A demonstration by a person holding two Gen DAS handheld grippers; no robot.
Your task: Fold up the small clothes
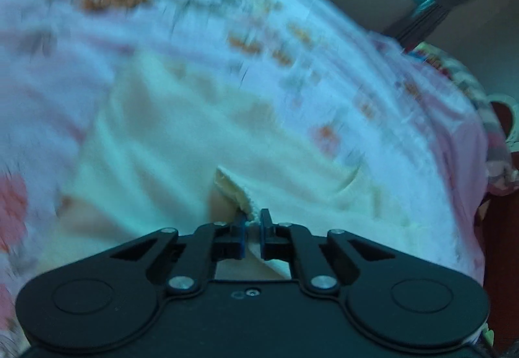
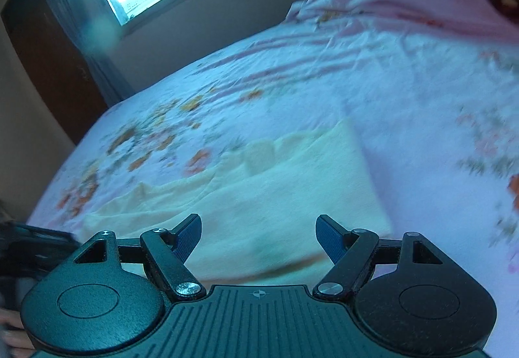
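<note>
Left gripper (image 1: 252,223) is seen clenched on a near edge of the pale yellow soft cloth garment (image 1: 201,143), spread on the floral pink-and-white bedsheet (image 1: 292,1) — presumably gripped for lifting into a fold. Right gripper (image 2: 258,234) is held released over the garment (image 2: 259,195) — nothing is pinched, likely awaiting its own hold.

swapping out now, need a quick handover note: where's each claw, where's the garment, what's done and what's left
Left claw: shut, pinching an edge of the cream garment.
Right claw: open, holding nothing, hovering over the cloth's near side.
Garment: spread loosely on the floral bedsheet, wrinkled, one straight edge to the right.
Done: left corner gripped; no clear fold visible.
Left: probably grip a second edge with the right claw, then fold and flatten.
</note>
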